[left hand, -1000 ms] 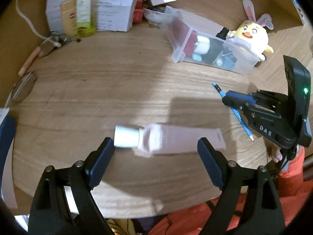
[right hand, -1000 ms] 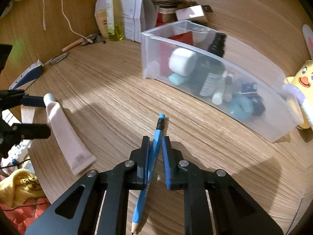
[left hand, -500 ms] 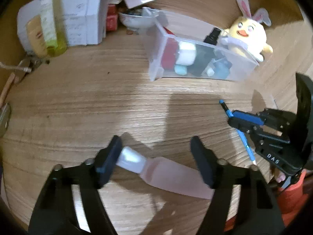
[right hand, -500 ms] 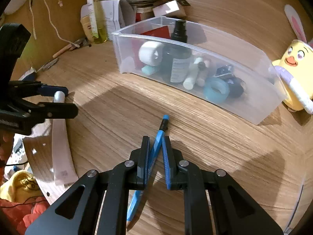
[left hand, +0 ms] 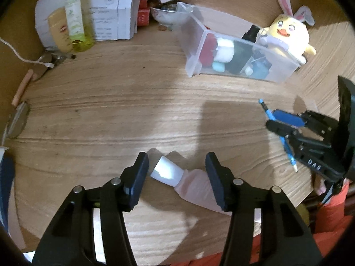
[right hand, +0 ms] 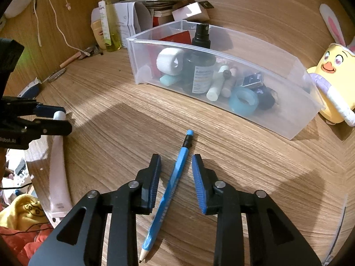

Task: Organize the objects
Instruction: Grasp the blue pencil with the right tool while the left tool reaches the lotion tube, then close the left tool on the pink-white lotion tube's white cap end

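A pink tube [left hand: 193, 186] with a white cap lies slanted on the wooden table. My left gripper [left hand: 177, 170] straddles its cap end and the jaws are closing, with the pads close beside the tube. The right wrist view shows the same tube [right hand: 58, 177] and my left gripper [right hand: 58, 119] at the far left. A blue pencil [right hand: 175, 177] lies flat on the table between the pads of my right gripper [right hand: 176, 161], whose jaws are opening and stand clear of it. In the left wrist view my right gripper [left hand: 271, 119] stands over the pencil [left hand: 265, 109].
A clear plastic bin [right hand: 277, 119] holding bottles, tape rolls and small items stands beyond the pencil. A yellow plush chick [right hand: 332, 71] sits at its right end. Boxes and a yellow-green bottle [left hand: 75, 17] crowd the back. The table's front edge [left hand: 155, 250] runs just under my left gripper.
My left gripper's jaws have narrowed around the pink tube, which turned from level to slanted. My right gripper went from shut on the pencil to open, and the pencil now lies loose.
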`<state>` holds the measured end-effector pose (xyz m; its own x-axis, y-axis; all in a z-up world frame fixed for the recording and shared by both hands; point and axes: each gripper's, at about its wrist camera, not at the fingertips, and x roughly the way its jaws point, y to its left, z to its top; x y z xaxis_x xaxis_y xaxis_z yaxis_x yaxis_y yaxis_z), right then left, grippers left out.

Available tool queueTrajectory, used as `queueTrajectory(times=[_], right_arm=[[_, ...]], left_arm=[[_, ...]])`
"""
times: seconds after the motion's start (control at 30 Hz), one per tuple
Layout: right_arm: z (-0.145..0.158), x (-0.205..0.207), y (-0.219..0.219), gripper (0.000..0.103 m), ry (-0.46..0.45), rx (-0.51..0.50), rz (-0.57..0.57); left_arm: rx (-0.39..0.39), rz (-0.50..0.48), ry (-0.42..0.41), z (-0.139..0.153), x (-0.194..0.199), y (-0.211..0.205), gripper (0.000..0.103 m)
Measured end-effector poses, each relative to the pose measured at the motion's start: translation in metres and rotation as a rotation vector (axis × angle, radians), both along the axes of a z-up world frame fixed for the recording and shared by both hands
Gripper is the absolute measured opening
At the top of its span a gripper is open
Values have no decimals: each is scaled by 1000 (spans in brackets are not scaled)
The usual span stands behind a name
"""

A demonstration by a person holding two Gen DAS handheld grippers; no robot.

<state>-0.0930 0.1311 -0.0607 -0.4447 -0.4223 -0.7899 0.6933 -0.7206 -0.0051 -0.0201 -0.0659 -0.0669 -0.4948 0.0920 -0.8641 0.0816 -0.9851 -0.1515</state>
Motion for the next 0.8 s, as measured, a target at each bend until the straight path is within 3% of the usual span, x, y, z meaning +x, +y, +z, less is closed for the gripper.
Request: queueTrajectory(times=[0.3,0.5,0.73,0.8], right_arm=[[1,3,-1,26,8,2,7],[1,4,-1,26,12,2,10],[1,9,-5,16,35,13,37],[1,9,-6,13,37,13,43]], left_arm=[[-31,72,0,10,20,-17,70],[-26,54,-39,5,26,-9,70],[26,45,-35,0,14,-2,69],[19,41,-25,0,10,0,60]])
